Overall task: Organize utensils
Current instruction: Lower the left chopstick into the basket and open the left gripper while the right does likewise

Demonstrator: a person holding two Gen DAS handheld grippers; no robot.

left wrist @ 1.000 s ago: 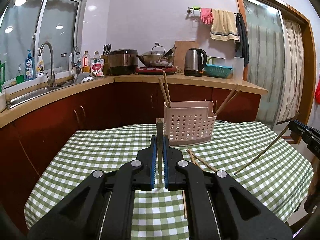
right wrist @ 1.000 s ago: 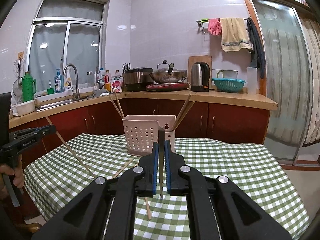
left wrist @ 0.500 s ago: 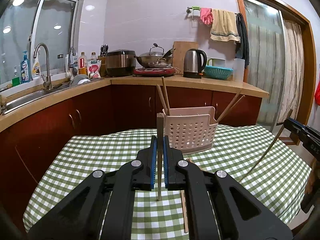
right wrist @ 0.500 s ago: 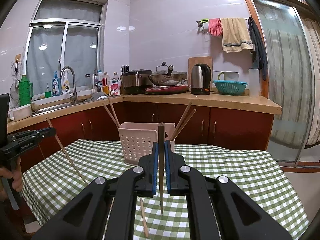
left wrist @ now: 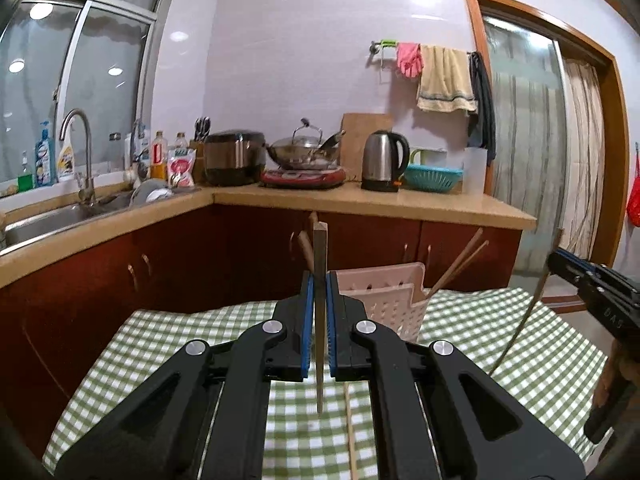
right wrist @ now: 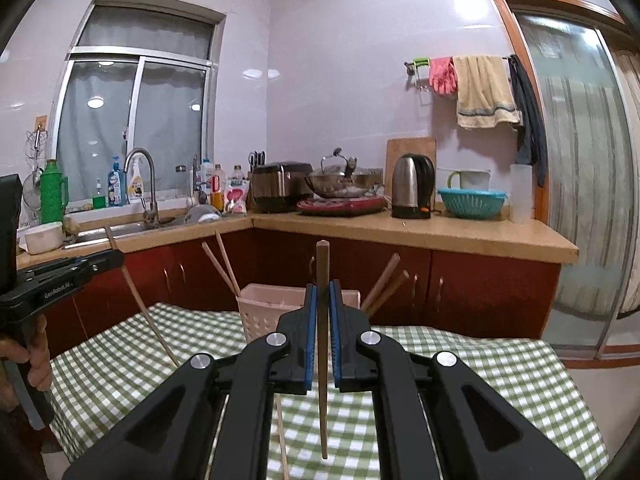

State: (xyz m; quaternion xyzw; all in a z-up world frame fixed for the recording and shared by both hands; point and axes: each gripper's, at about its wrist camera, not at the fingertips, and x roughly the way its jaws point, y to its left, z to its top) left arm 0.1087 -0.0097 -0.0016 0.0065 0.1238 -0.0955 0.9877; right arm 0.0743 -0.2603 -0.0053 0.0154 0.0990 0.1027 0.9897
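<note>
Item 1. Left gripper (left wrist: 319, 316): blue pads pressed together on a single wooden chopstick (left wrist: 319, 320), held near upright; its lower tip hangs clear of the cloth, its upper end stands above the pads.

Item 2. Right gripper (right wrist: 321, 328): likewise pinched on a second chopstick (right wrist: 322, 344), near upright, tip free above the cloth. In the right view the left gripper shows at the left edge with its stick slanting down.

Item 3. Loose chopstick (left wrist: 351, 428): lies flat on the table (left wrist: 160, 344), just below and to the right of the left gripper; not yet collected. The table wears a green-and-white checked cloth.

Item 4. Utensil holder (left wrist: 386, 300): pale pink, perforated, standing on the table beyond both grippers. Chopsticks already in it lean out at either side (right wrist: 384, 284).

Item 5. Beyond, well apart: kitchen counter (left wrist: 360, 200) with kettle (left wrist: 384, 160), wok, rice cooker and sink.

Handling note (judgement): the step in hand appears to be carrying both sticks to the holder. To do it well, bring each lower tip above the holder's rim before moving across, keep the sticks near vertical, lower the tip inside the opening and only then spread the pads. Approach between the leaning sticks, since a knock could tip the light holder. Feed one stick at a time to keep the two grippers from crowding. The loose stick remains for afterward.
</note>
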